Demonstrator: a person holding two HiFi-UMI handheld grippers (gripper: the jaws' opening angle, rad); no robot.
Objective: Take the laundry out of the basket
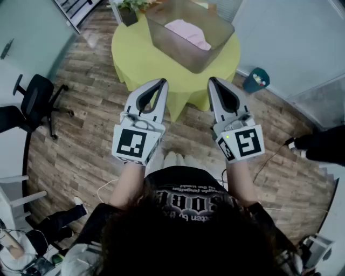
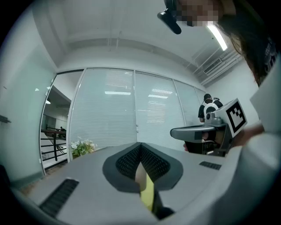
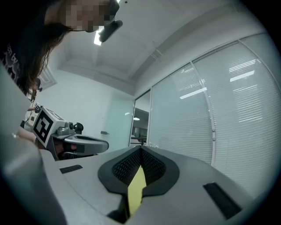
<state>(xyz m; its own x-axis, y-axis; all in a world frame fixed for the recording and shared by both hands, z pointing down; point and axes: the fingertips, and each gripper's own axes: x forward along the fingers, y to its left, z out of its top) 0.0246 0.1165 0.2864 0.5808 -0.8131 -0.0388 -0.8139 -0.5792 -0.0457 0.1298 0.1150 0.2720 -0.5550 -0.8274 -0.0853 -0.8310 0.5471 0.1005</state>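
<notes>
On the round yellow-green table at the top of the head view stands a translucent basket with pink laundry inside. Both grippers are held side by side above the wood floor, short of the table and pointing at it. My left gripper is shut with nothing between its jaws. My right gripper is shut and empty as well. Each gripper view looks up at the ceiling and glass walls and catches the other gripper at its side.
A black office chair stands on the left. A teal bin sits to the right of the table. A potted plant is at the table's far edge. Cables lie on the floor near the person's feet.
</notes>
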